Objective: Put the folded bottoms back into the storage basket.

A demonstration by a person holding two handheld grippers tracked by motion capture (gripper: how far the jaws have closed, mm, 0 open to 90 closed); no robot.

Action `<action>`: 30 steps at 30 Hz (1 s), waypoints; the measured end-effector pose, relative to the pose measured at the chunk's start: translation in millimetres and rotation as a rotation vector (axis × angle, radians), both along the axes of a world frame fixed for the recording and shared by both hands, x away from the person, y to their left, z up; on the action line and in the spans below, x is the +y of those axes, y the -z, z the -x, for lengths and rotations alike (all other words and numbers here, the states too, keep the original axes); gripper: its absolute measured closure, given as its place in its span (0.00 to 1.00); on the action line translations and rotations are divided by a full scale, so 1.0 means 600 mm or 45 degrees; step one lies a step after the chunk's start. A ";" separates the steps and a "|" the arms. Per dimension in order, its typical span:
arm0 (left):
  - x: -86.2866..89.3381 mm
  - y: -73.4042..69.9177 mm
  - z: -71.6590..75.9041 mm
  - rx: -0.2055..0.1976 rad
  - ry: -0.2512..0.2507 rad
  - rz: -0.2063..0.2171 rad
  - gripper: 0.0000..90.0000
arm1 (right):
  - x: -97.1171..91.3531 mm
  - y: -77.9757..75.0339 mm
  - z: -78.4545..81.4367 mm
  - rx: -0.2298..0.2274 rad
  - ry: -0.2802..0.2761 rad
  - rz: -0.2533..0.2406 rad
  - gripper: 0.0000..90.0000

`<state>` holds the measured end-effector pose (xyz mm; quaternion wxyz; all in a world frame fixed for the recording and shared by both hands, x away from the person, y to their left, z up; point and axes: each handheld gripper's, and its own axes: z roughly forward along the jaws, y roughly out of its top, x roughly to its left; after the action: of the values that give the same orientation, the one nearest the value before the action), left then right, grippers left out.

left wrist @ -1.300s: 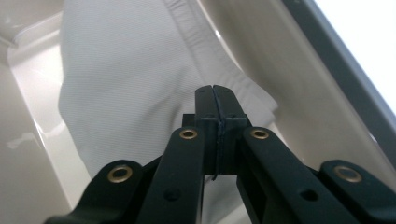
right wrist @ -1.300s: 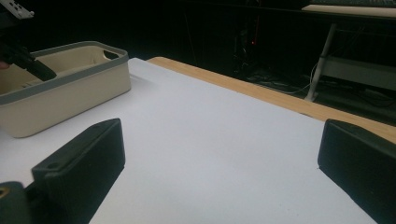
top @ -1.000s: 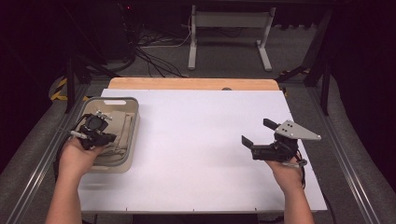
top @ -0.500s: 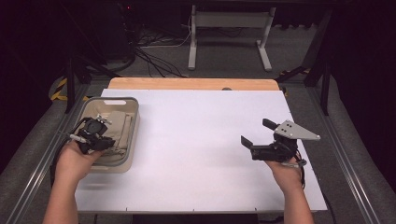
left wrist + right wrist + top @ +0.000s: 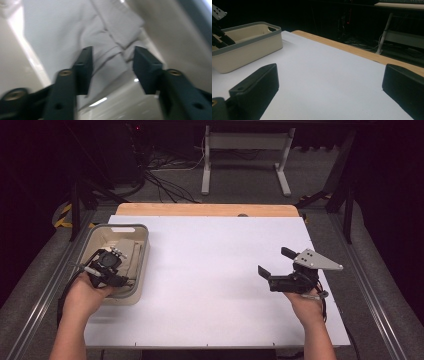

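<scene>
The bin (image 5: 141,251) is cream with a grey rim; the cloth (image 5: 105,47) in it is pale beige with a fine woven texture. The tabletop (image 5: 215,265) is white, edged at the far side by a light wood strip (image 5: 205,210). Both grippers are black: the left gripper (image 5: 112,67) and the right gripper (image 5: 272,265), which carries a grey plate (image 5: 317,261).

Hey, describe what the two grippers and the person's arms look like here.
Both grippers are black. The right gripper carries a grey three-cornered plate with small holes on top, and its jaws are broad black blocks. The left gripper has flat rectangular black pads on arms fixed with brass-coloured screws; a dark cable trails from it. The forearms are bare, no sleeves in view.
</scene>
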<state>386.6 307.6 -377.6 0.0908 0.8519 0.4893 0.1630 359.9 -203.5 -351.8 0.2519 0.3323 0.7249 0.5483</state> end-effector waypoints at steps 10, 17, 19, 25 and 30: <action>-0.023 0.024 -0.009 0.018 0.040 -0.161 0.56 | 0.000 0.000 0.001 -0.001 -0.001 0.000 0.02; -0.020 0.018 -0.013 0.028 0.057 -0.152 0.74 | -0.002 0.000 0.000 -0.005 0.001 0.001 0.02; -0.016 0.015 -0.013 0.030 0.074 -0.154 0.87 | -0.001 0.000 0.000 -0.005 0.002 0.001 0.02; -0.011 0.004 -0.011 0.030 0.061 -0.134 0.94 | 0.000 0.000 0.000 -0.006 0.000 0.002 0.02; -0.013 -0.017 0.000 -0.016 0.062 -0.134 0.93 | 0.000 0.000 0.000 -0.005 0.000 0.001 0.02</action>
<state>386.4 299.8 -367.6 0.0527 0.8661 0.4588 0.1915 360.0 -203.6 -351.6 0.2535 0.3310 0.7246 0.5487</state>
